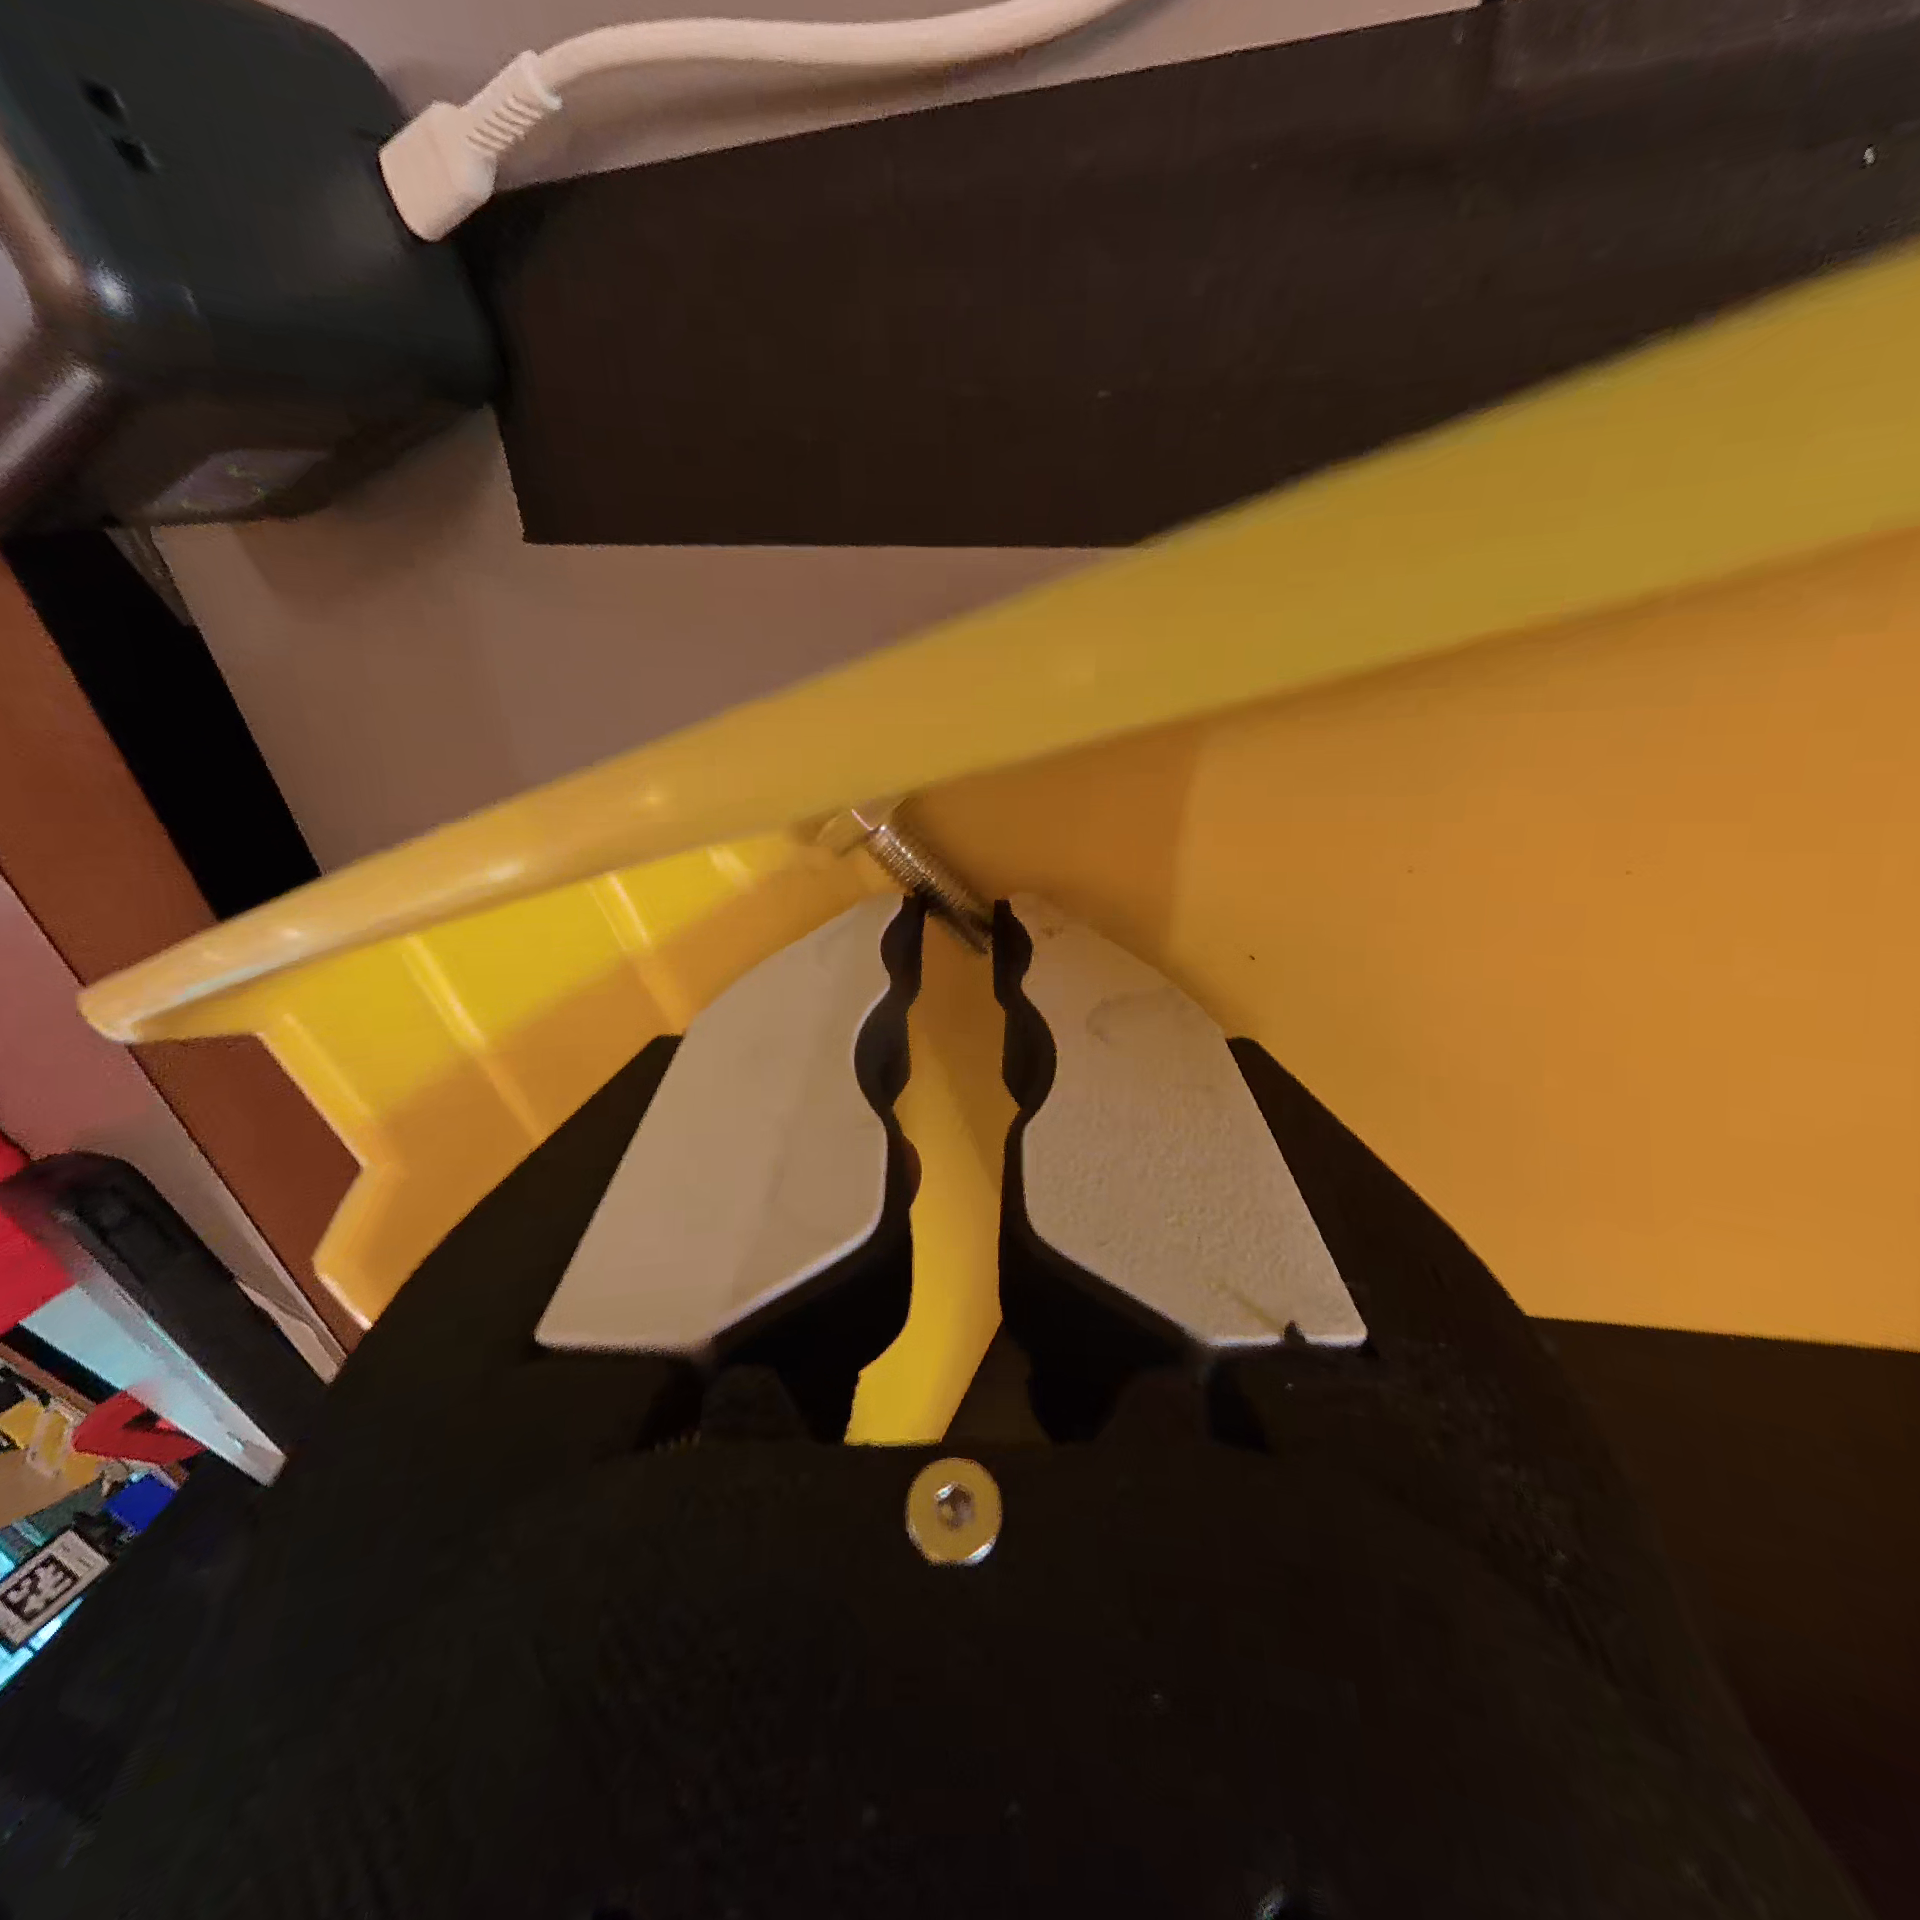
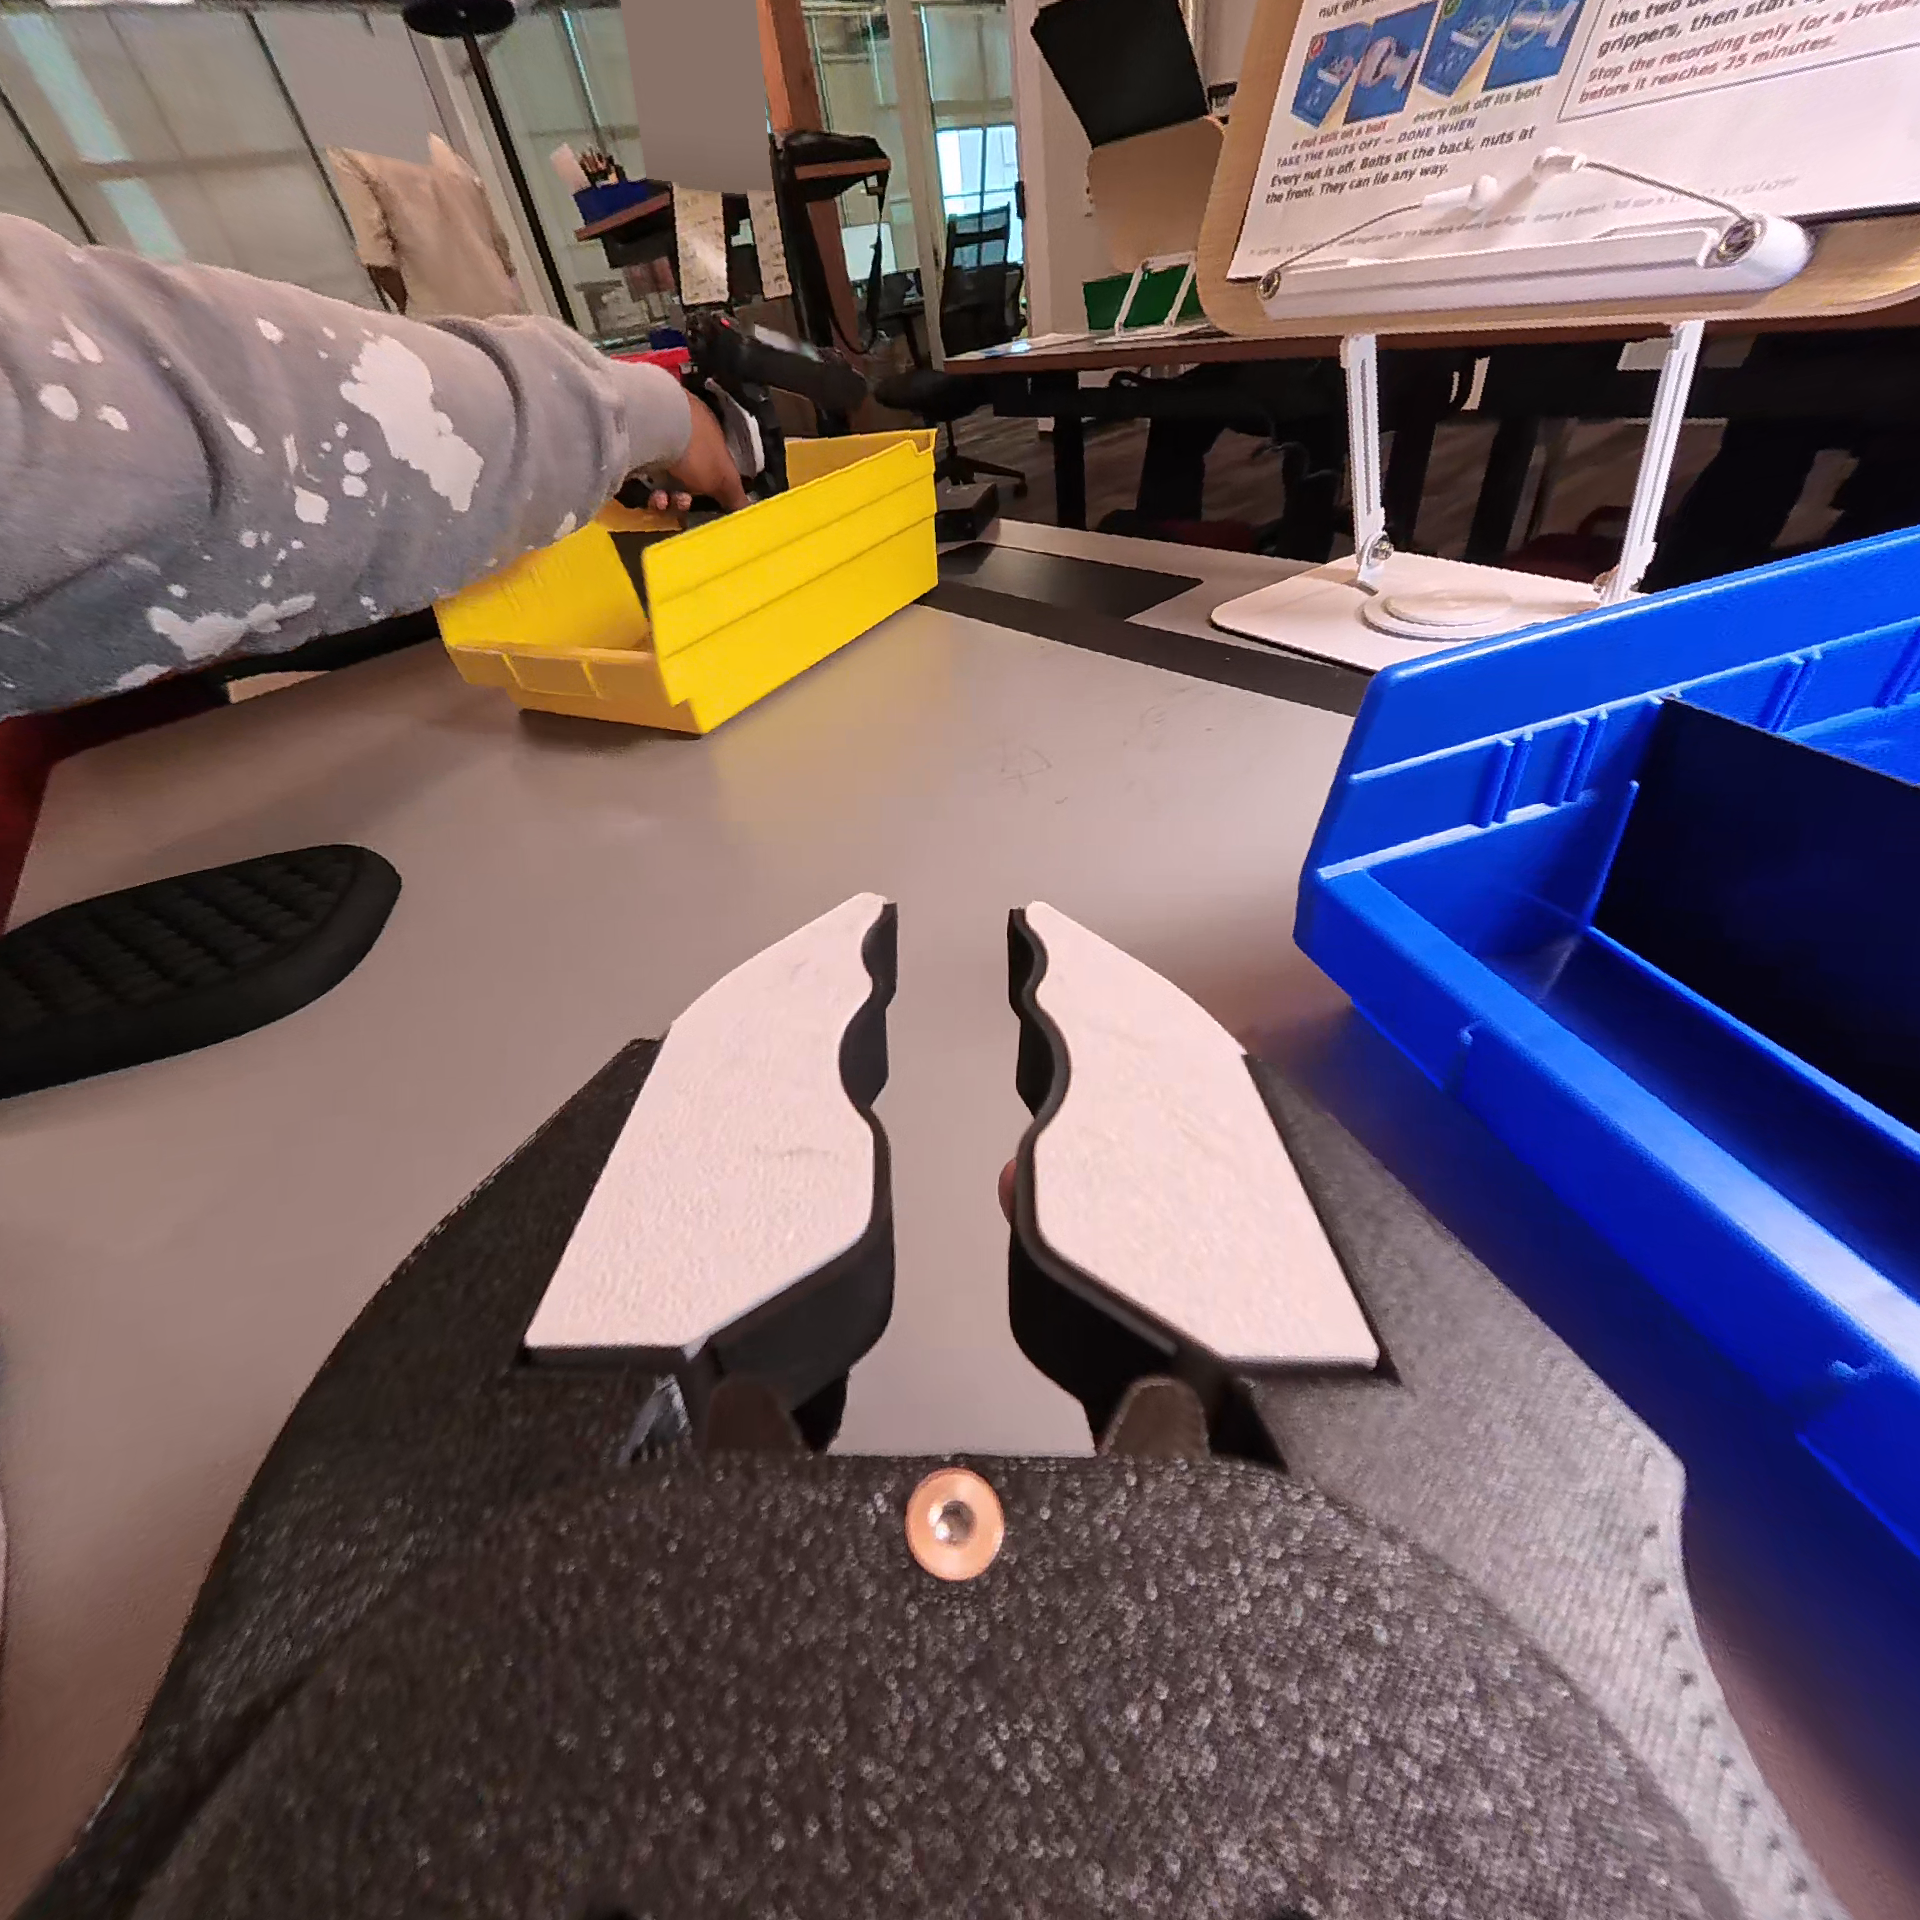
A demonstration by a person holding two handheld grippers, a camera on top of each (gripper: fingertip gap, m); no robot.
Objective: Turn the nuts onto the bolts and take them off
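Note:
In the left wrist view my left gripper [image 1: 957,914] reaches into the corner of a yellow bin [image 1: 1507,935]. A silver bolt [image 1: 920,883] lies slanted there, its hex end against the bin wall under the rim and its threaded end at my right fingertip [image 1: 1006,925]. The jaws stand a narrow gap apart and do not pinch the bolt. In the right wrist view my right gripper [image 2: 952,925] is open and empty, low over the grey table [image 2: 727,883]. The yellow bin [image 2: 790,582] shows far left, with a grey-sleeved arm [image 2: 260,457] holding the left gripper in it.
A blue bin [image 2: 1558,935] with a divider stands close on the right of my right gripper. A black textured pad [image 2: 177,956] lies at the left. A white stand [image 2: 1403,613] holds an instruction sheet at the back right. A black box with a white cable [image 1: 727,52] sits behind the yellow bin. Left tips to right tips: about 65 cm.

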